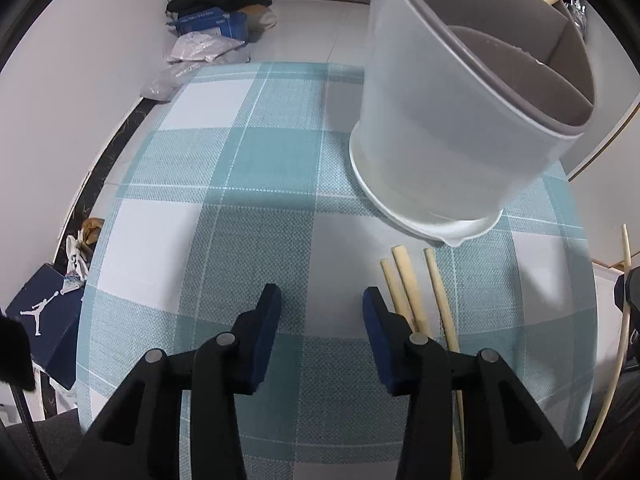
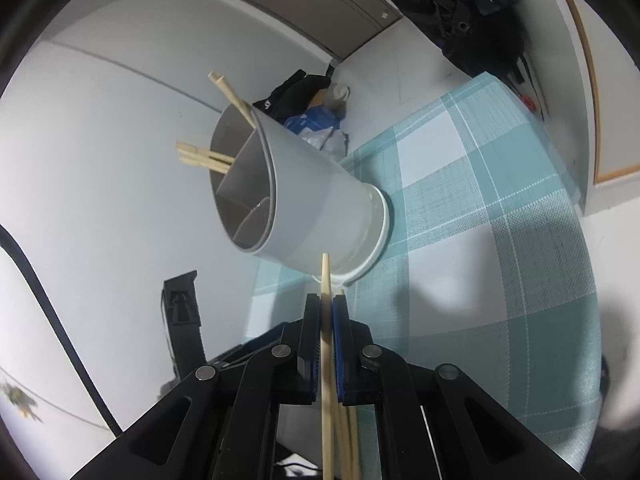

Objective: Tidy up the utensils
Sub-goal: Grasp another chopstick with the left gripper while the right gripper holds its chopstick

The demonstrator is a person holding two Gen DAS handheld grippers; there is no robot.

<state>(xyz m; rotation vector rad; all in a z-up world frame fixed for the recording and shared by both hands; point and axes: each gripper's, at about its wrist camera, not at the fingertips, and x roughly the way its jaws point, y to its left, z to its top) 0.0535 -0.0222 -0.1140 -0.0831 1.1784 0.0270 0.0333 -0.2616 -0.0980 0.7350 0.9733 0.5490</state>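
We hold our right tool (image 2: 327, 308) pinched on one chopstick (image 2: 325, 280), pointing at the divided utensil holder (image 2: 316, 196) standing on the checked bench (image 1: 256, 184). Our left tool (image 1: 320, 304) hangs spread and empty beside three loose chopsticks (image 1: 408, 284) lying below the holder.

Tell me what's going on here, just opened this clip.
A person with a handheld gripper in each hand is sorting chopsticks into a grey divided utensil holder on a teal checked tablecloth. The right gripper is shut on one chopstick, raised near the holder, which already has several chopsticks in it. The left gripper is open and empty over the table, beside three loose chopsticks not yet picked up.
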